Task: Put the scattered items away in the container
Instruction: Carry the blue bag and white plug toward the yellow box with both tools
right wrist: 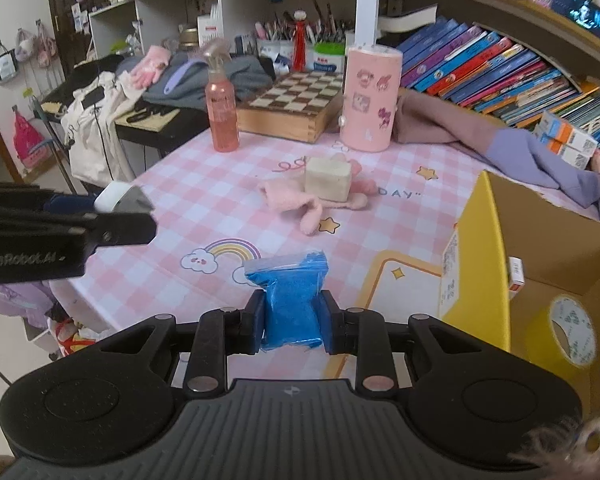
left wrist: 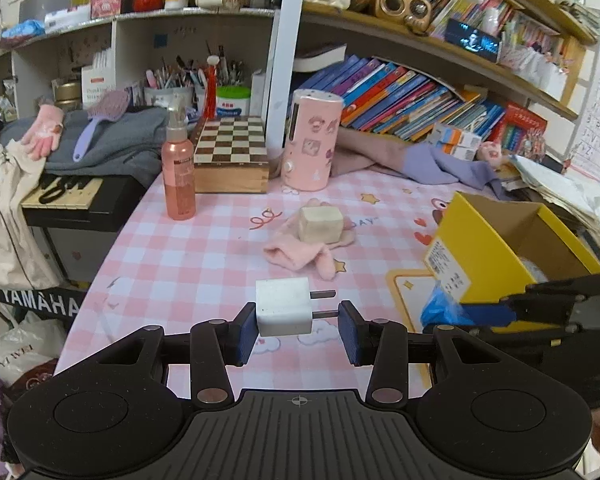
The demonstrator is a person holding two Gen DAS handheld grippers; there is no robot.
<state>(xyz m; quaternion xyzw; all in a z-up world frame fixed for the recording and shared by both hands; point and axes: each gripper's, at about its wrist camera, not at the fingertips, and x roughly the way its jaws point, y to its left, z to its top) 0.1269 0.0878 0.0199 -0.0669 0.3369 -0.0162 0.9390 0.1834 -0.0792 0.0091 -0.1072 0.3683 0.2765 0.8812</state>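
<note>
Right hand-held gripper [right wrist: 293,322] was clamped on the blue zip bag [right wrist: 288,300], just left of the yellow carton [right wrist: 476,264], nearer it than the left hand-held gripper [left wrist: 297,330], whose pads pinched the white plug adapter [left wrist: 283,306], prongs pointing toward the carton.

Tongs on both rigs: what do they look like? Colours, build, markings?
Both match. The left tongs and right tongs have matte black linkage arms with silver pivot pins, blue ribbed pads at the tips, and a ribbed black base with round side discs. The left unit's side reads roughly "GenRobot.AI" in the right wrist view. No cables or sleeves are visible.
</note>
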